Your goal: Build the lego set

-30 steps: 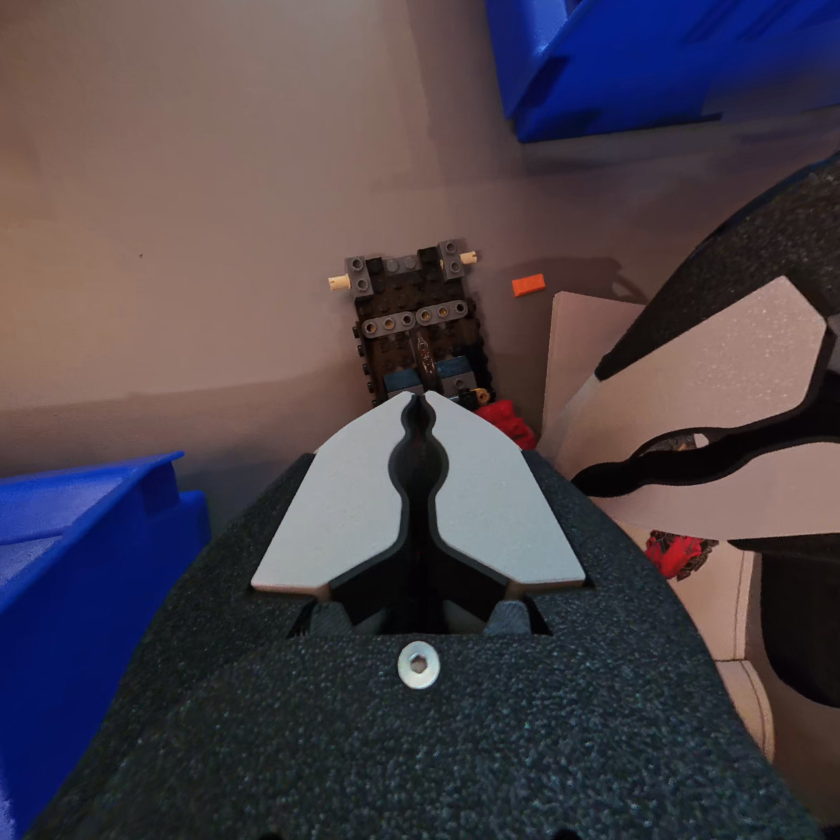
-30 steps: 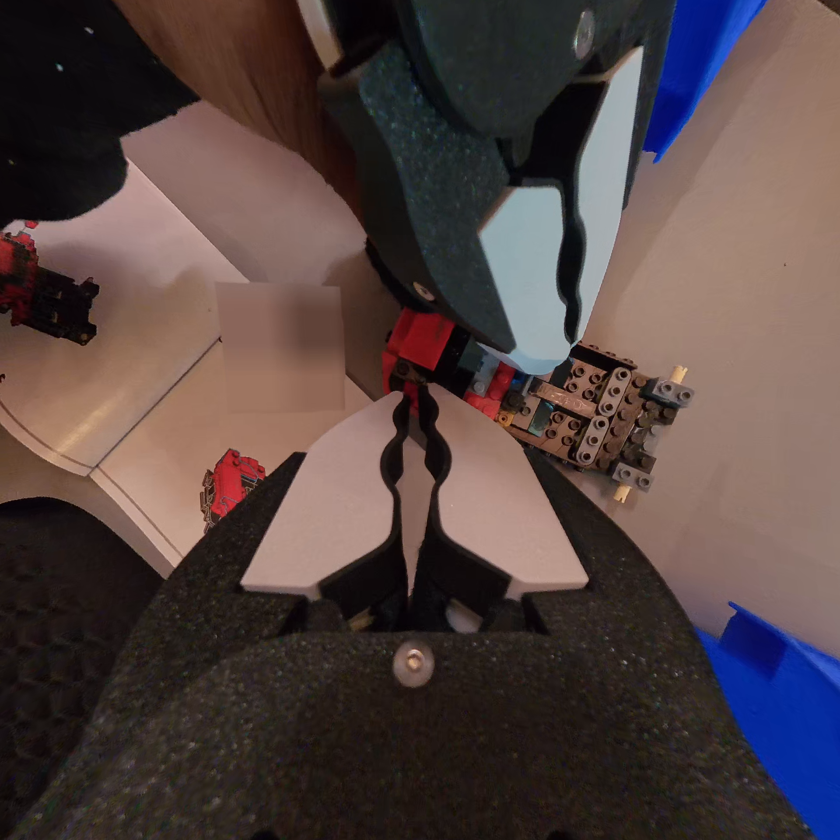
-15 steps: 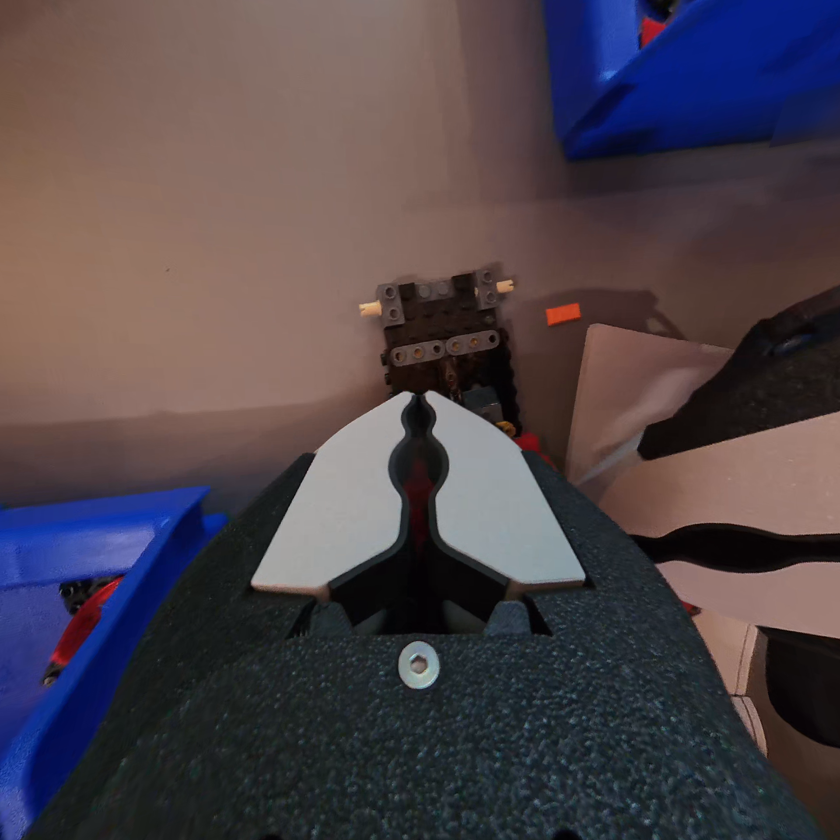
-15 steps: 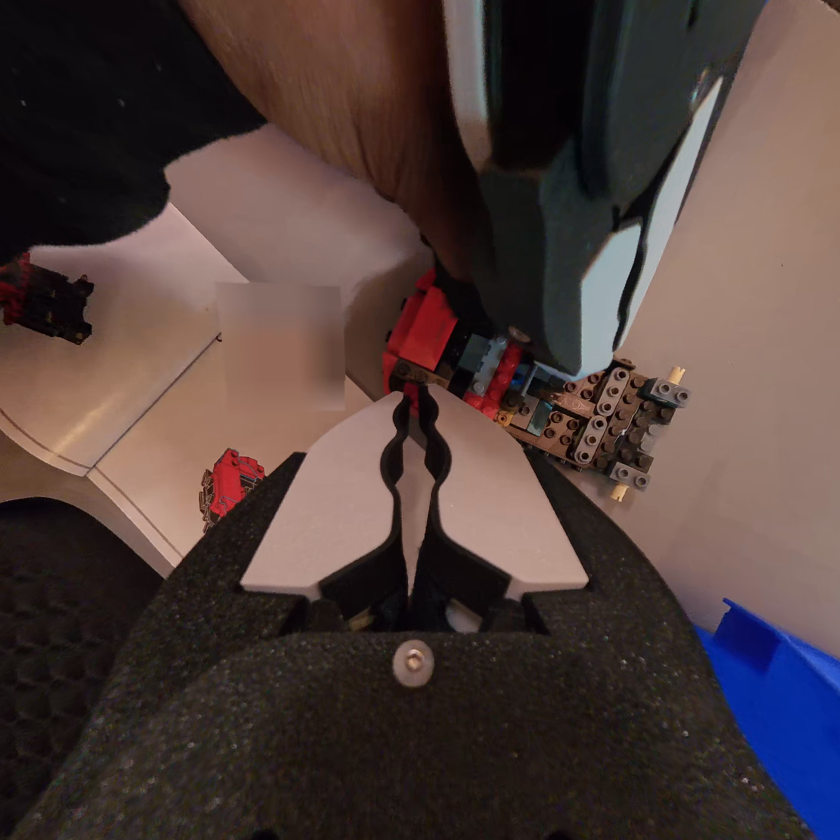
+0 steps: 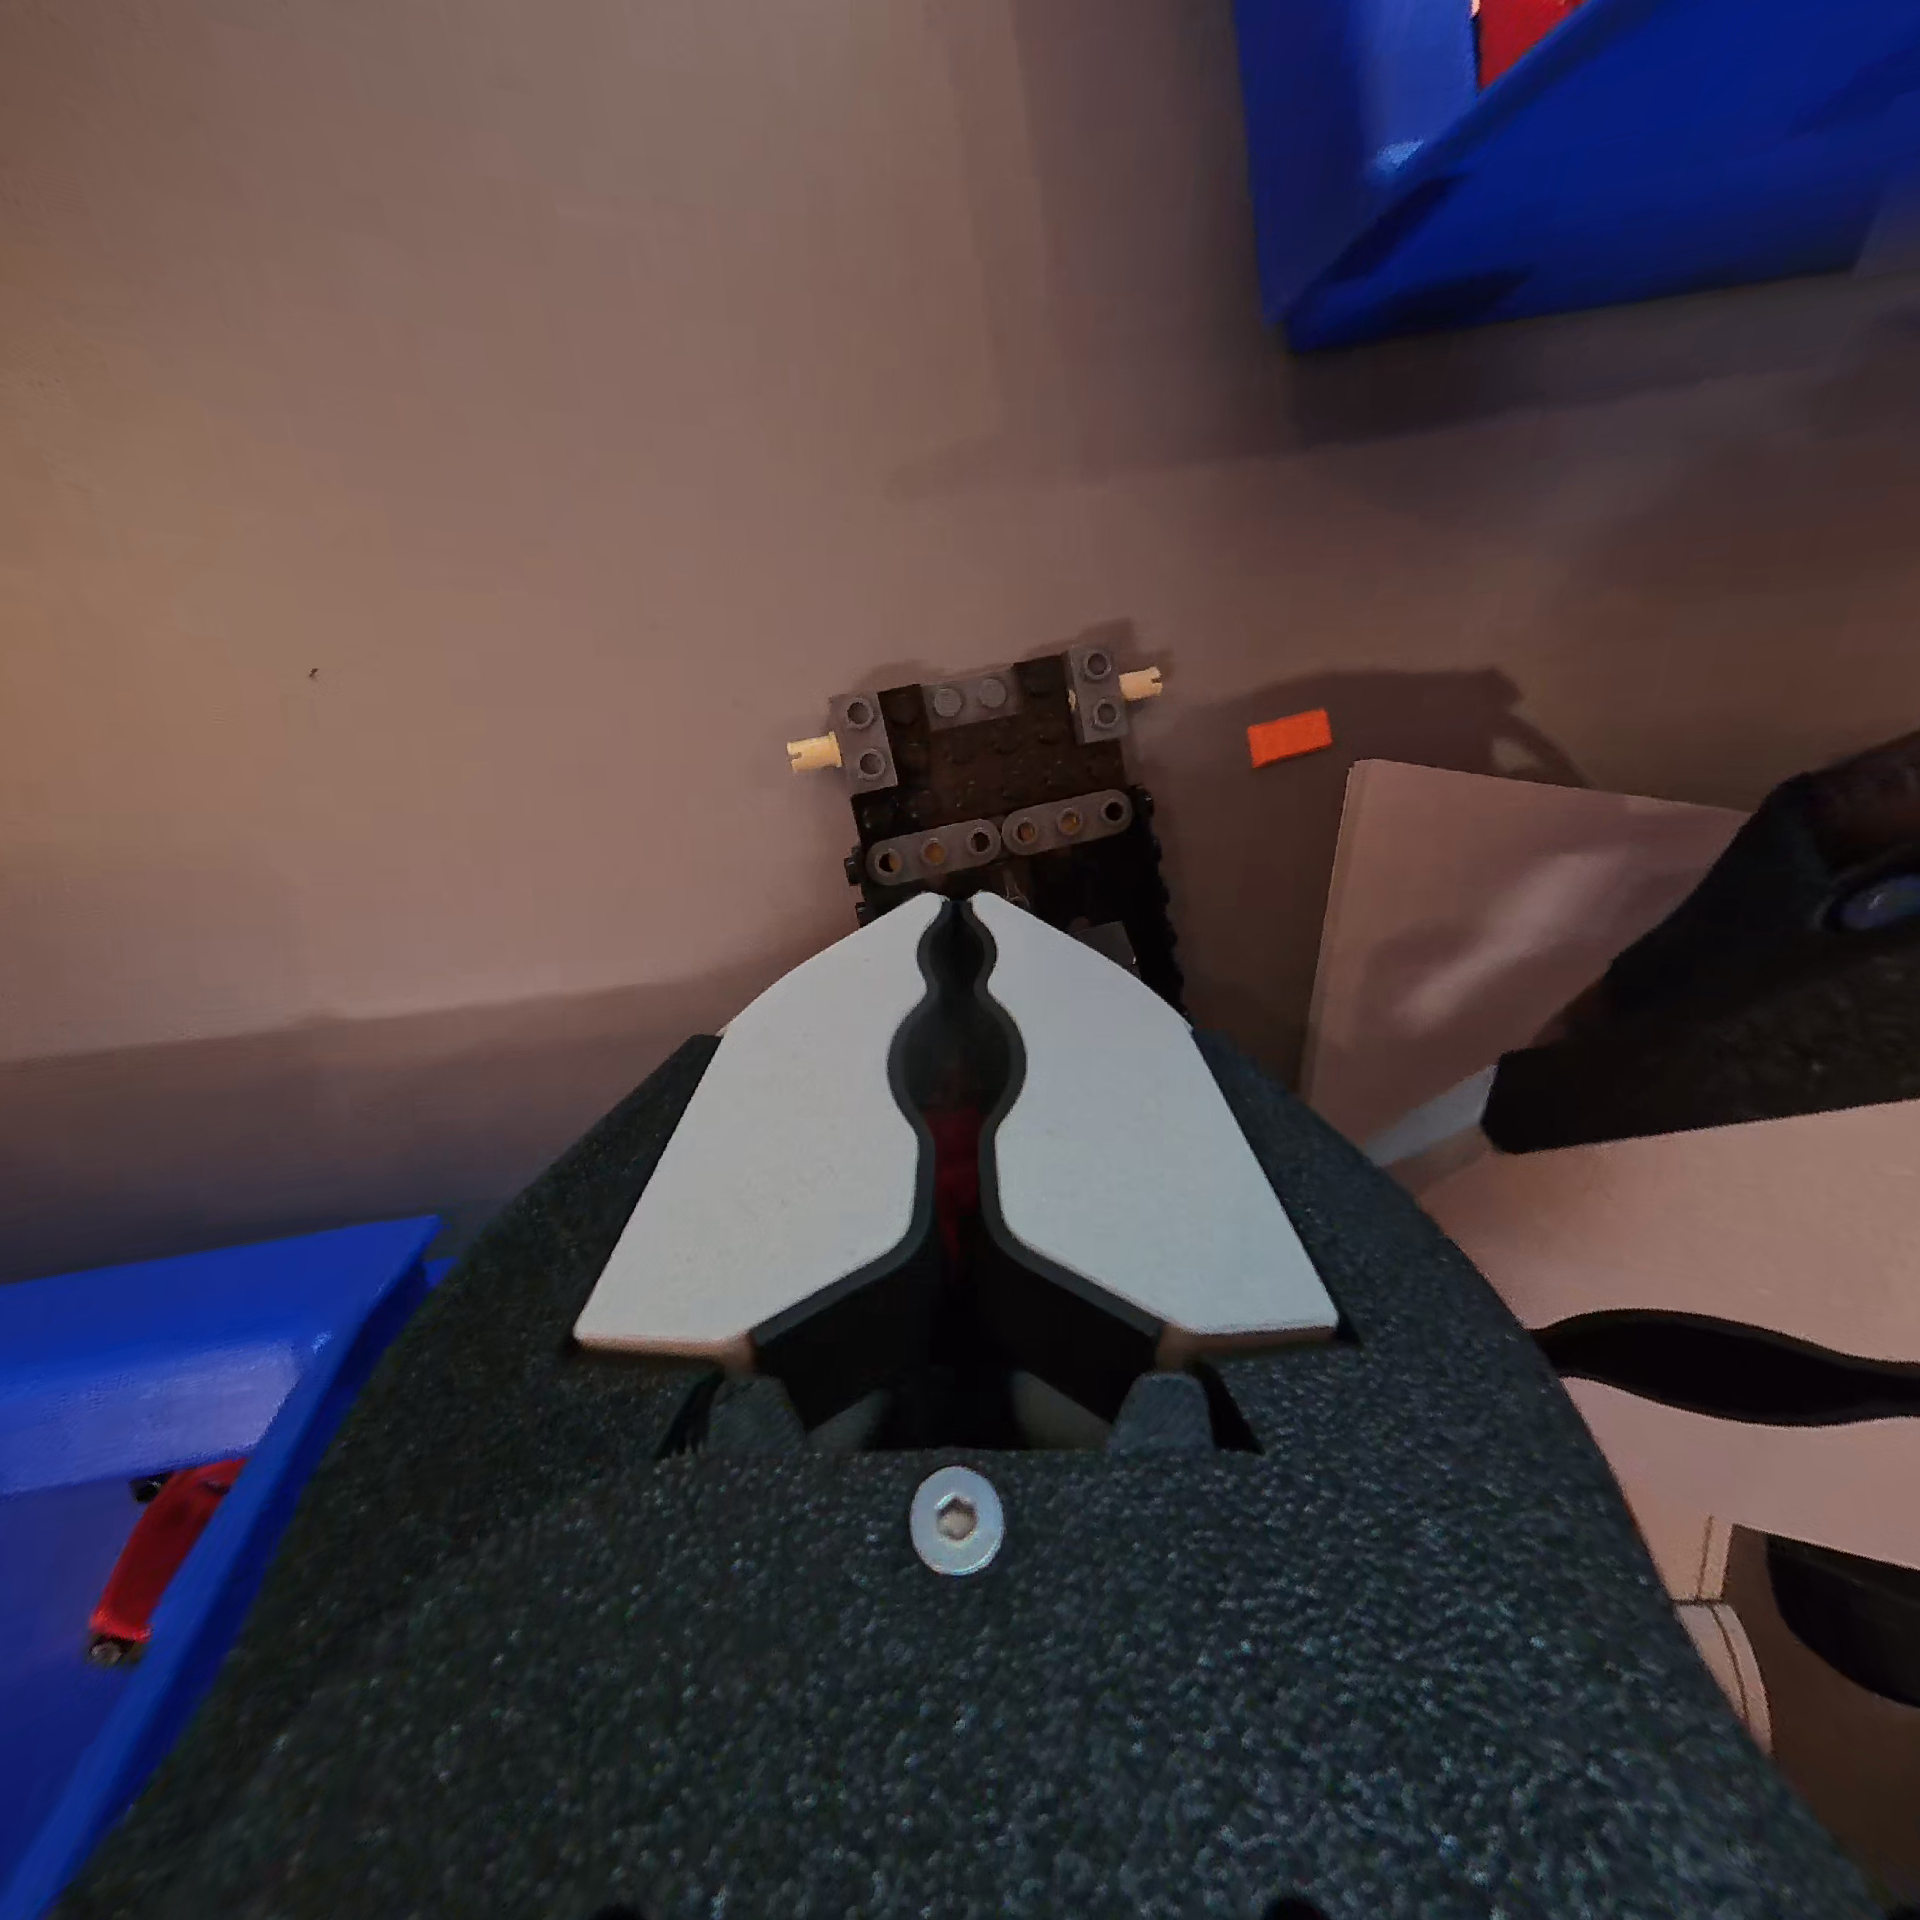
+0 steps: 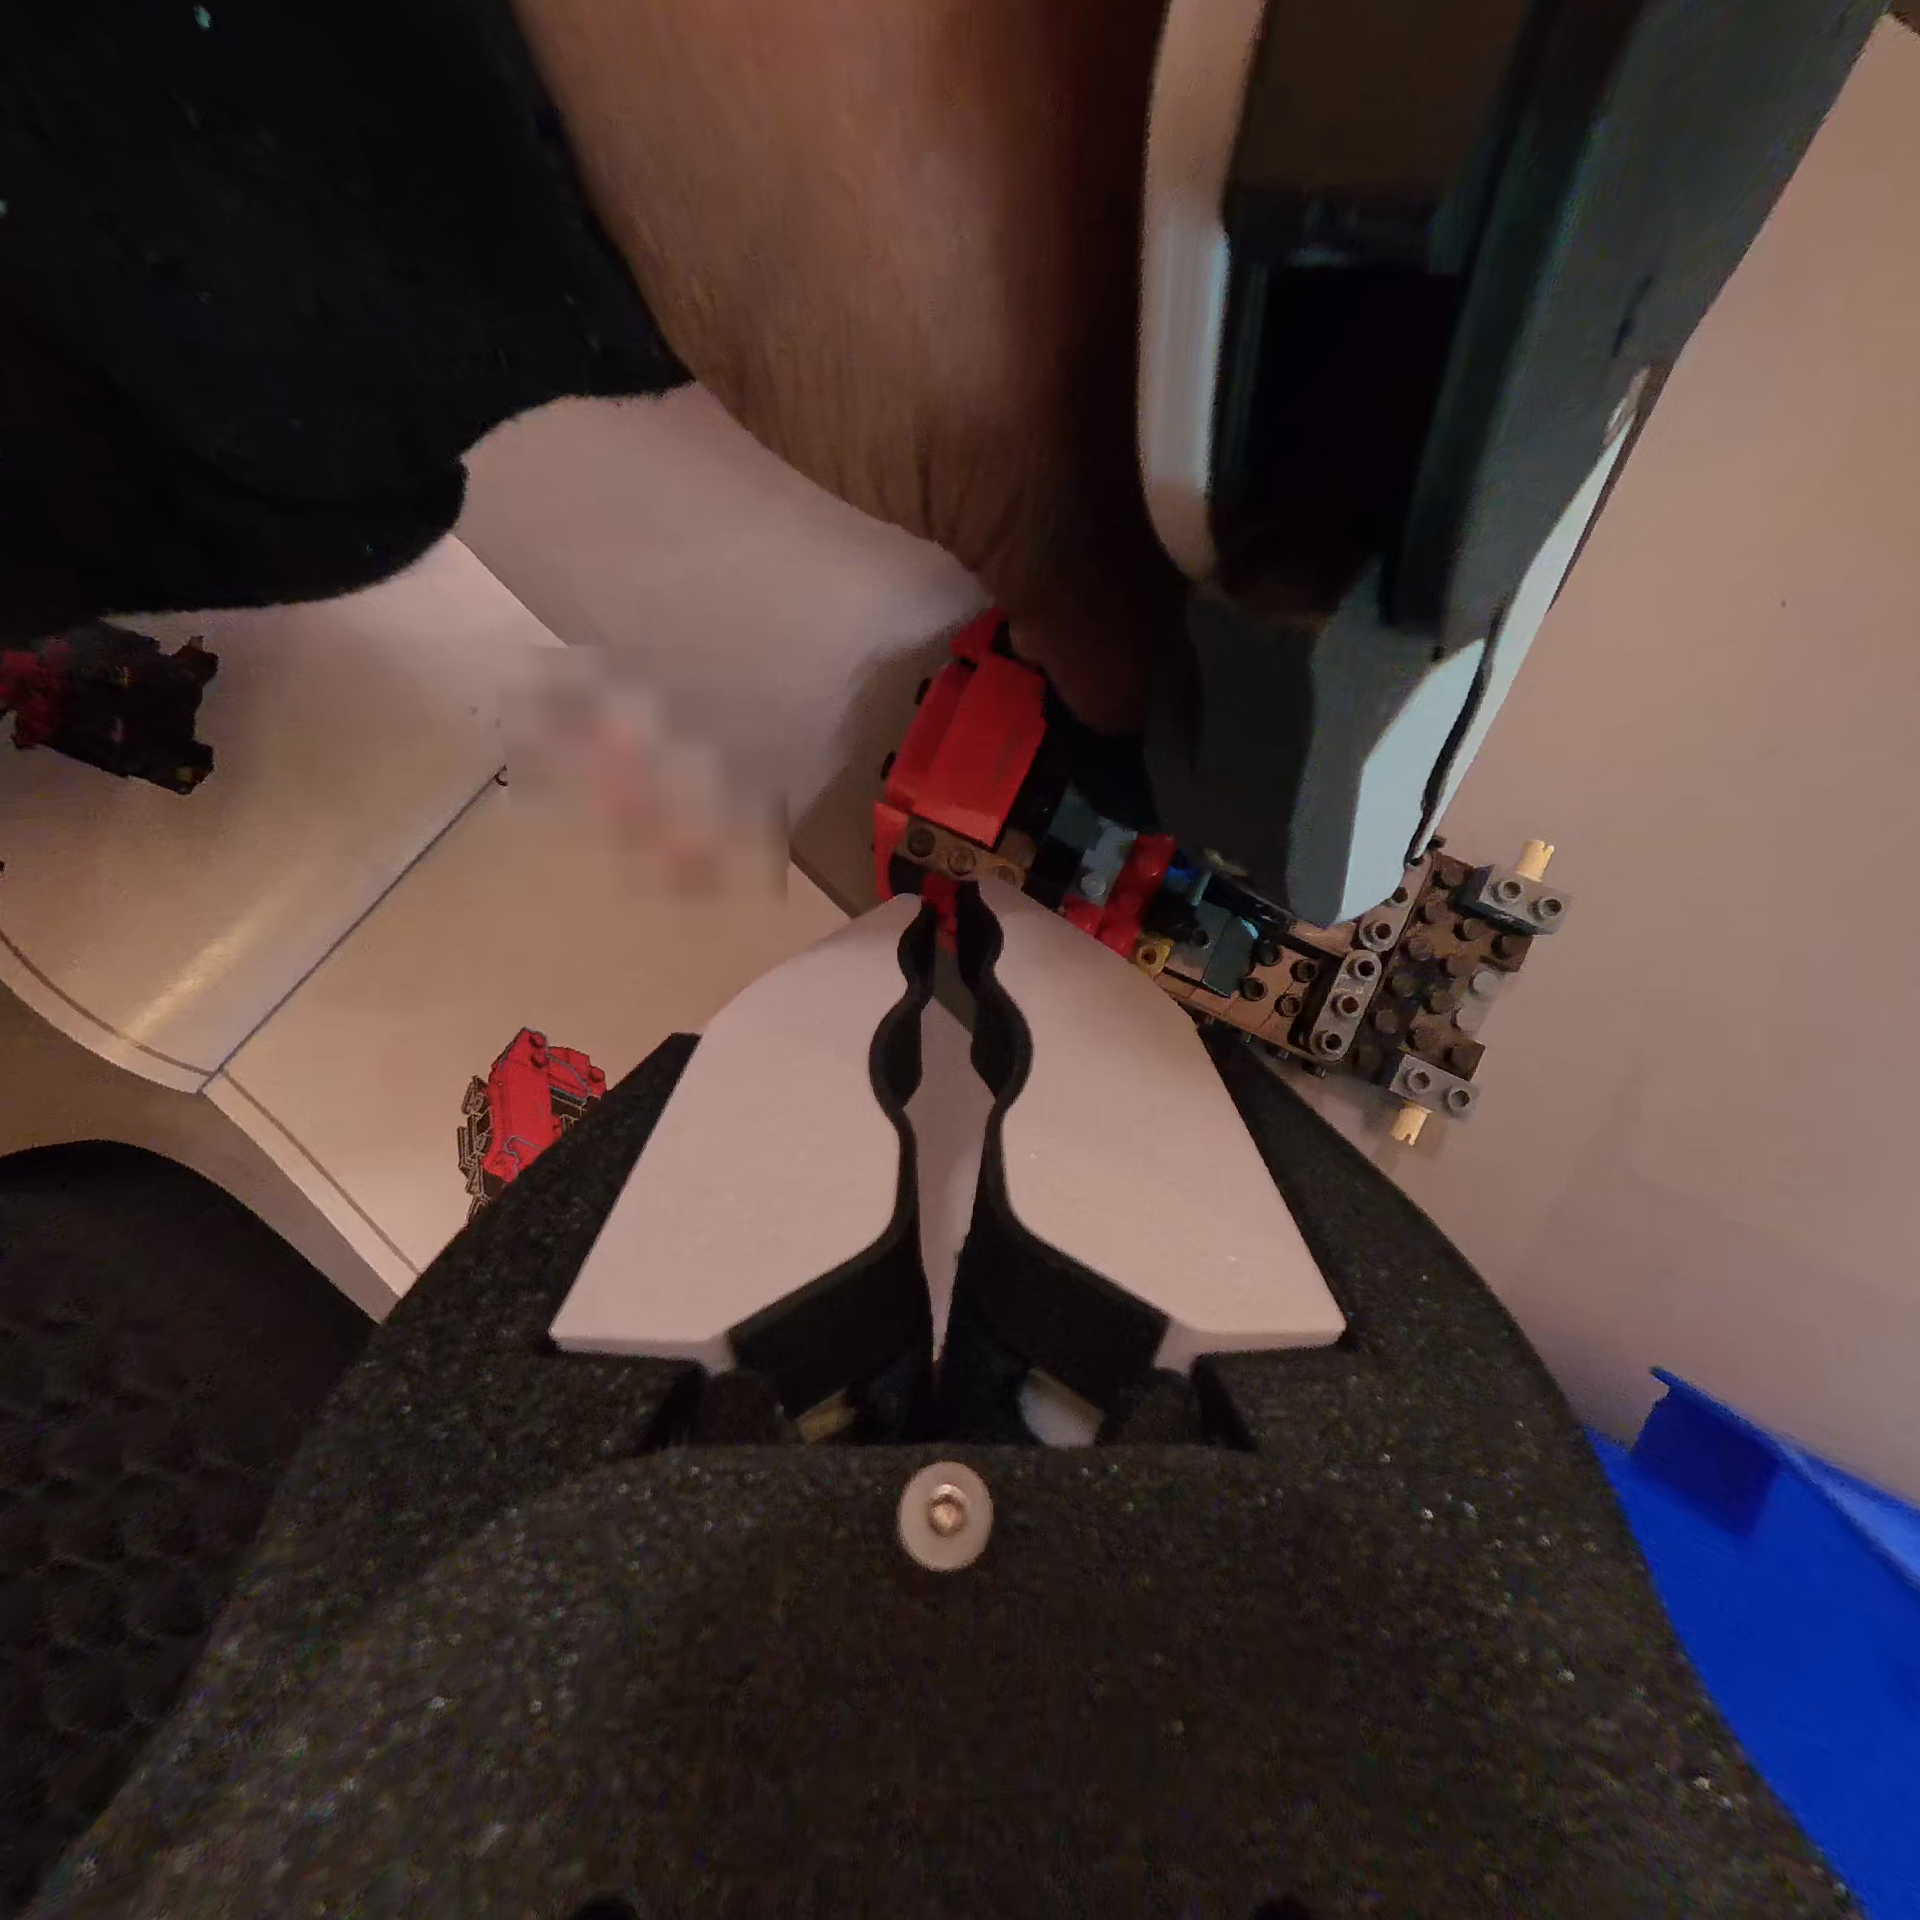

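Note:
The lego model (image 5: 987, 769), a black and grey studded chassis with tan axle pins, lies on the pale table. Its red end (image 6: 966, 748) shows in the right wrist view. My left gripper (image 5: 951, 904) is shut and empty, with its tips over the model's middle. In the right wrist view it (image 6: 1423, 852) comes down from above onto the grey part (image 6: 1403, 987). My right gripper (image 6: 945, 904) is shut, with a thin gap at the tips, on the edge of the model's red end. Its white fingers (image 5: 1714, 1226) show at the right.
A small orange piece (image 5: 1288, 740) lies right of the model. Blue bins stand at the back right (image 5: 1558, 208) and front left (image 5: 156, 1455); one (image 6: 1787, 1558) is near my right gripper. The instruction booklet (image 6: 312, 831) lies open beside the model. A person's forearm (image 6: 883, 312) hangs above. My hands' fingertips stand some 8 cm from each other. My left gripper's tips are some 7 cm from the small orange piece (image 5: 1288, 740).
My left gripper has moved forward over the model, covering more of it. In the right wrist view it shifted right and the forearm came in. My right gripper held still.

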The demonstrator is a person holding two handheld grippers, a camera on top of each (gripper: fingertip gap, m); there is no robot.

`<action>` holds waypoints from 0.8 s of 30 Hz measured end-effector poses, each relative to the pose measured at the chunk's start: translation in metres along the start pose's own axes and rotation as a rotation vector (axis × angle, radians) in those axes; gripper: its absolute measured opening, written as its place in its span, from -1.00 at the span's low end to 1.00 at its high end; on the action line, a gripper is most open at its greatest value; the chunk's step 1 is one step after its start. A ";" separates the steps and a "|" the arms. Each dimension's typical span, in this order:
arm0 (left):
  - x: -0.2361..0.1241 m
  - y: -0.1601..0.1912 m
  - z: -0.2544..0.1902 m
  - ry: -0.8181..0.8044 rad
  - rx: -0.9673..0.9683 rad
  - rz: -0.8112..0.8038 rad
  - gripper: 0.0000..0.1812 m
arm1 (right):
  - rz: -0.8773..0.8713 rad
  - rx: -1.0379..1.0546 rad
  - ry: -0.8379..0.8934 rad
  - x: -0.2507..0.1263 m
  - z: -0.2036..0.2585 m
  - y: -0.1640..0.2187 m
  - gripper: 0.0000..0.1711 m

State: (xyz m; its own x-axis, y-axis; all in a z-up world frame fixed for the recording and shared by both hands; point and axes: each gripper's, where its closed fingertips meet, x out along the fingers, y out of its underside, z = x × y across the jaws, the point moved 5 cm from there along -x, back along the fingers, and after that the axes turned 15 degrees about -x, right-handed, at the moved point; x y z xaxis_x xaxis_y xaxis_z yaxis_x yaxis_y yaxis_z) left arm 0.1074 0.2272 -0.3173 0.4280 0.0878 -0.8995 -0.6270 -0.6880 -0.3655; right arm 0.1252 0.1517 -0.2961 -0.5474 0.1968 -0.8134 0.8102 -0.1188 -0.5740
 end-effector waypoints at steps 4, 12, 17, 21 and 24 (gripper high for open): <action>-0.001 0.002 0.001 0.016 0.002 -0.016 -1.00 | 0.004 0.003 -0.003 0.001 0.000 0.000 -0.95; 0.000 0.003 0.000 0.011 0.012 -0.050 -1.00 | 0.073 0.005 0.009 0.001 0.002 -0.003 -0.95; 0.000 0.004 0.000 0.007 0.010 -0.070 -1.00 | 0.115 0.014 0.009 0.001 0.003 -0.004 -0.95; 0.000 0.004 0.000 0.003 0.015 -0.071 -1.00 | 0.145 0.012 0.025 0.002 0.004 -0.005 -0.95; 0.000 0.004 0.000 0.005 0.016 -0.074 -1.00 | 0.156 0.015 0.032 0.002 0.004 -0.005 -0.94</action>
State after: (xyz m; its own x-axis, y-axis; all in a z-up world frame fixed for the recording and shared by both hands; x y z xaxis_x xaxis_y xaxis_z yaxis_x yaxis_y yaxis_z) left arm 0.1047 0.2245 -0.3186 0.4770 0.1344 -0.8686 -0.6036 -0.6682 -0.4349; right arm 0.1191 0.1485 -0.2950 -0.4083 0.2054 -0.8894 0.8815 -0.1643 -0.4426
